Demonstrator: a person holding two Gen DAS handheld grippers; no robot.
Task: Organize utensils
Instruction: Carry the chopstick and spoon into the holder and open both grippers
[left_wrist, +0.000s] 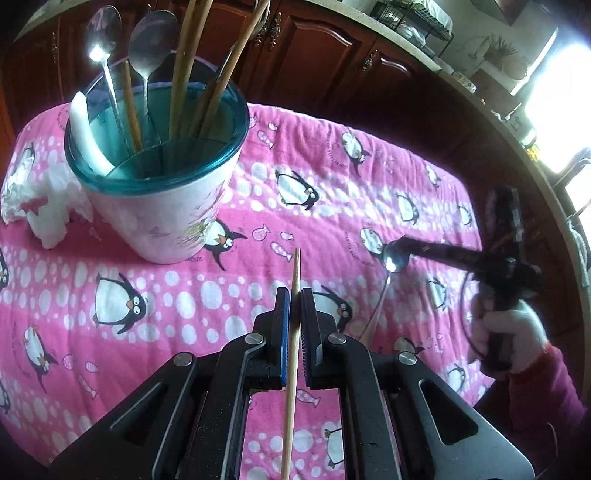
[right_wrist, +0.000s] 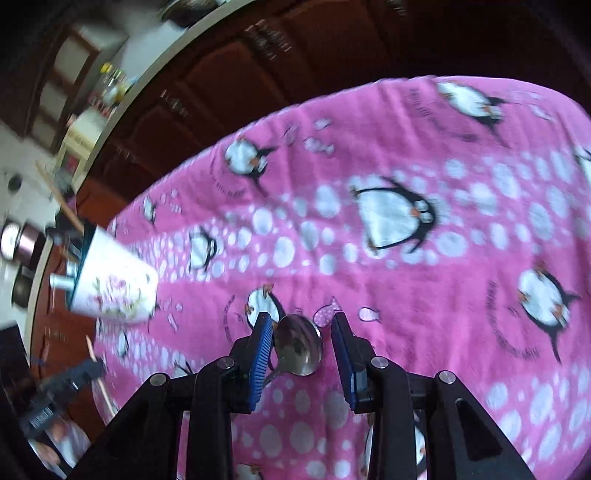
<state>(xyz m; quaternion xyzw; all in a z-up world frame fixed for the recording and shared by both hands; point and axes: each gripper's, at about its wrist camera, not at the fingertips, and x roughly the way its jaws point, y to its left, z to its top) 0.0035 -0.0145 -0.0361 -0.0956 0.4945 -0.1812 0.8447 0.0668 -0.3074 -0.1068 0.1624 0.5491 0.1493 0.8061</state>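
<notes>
My left gripper (left_wrist: 294, 295) is shut on a wooden chopstick (left_wrist: 291, 354) and holds it above the pink penguin cloth, a little right of and nearer than the teal-rimmed white cup (left_wrist: 162, 162). The cup holds two metal spoons, several chopsticks and a white utensil. My right gripper (right_wrist: 301, 321) is open, its jaws on either side of the bowl of a metal spoon (right_wrist: 299, 349) lying on the cloth. In the left wrist view the right gripper (left_wrist: 400, 247) is over that spoon (left_wrist: 394, 260). The cup (right_wrist: 114, 284) shows at the far left in the right wrist view.
A pink penguin cloth (left_wrist: 332, 177) covers the table. A crumpled white napkin (left_wrist: 44, 206) lies left of the cup. Dark wooden cabinets (left_wrist: 325, 55) stand behind the table, with a cluttered counter above them.
</notes>
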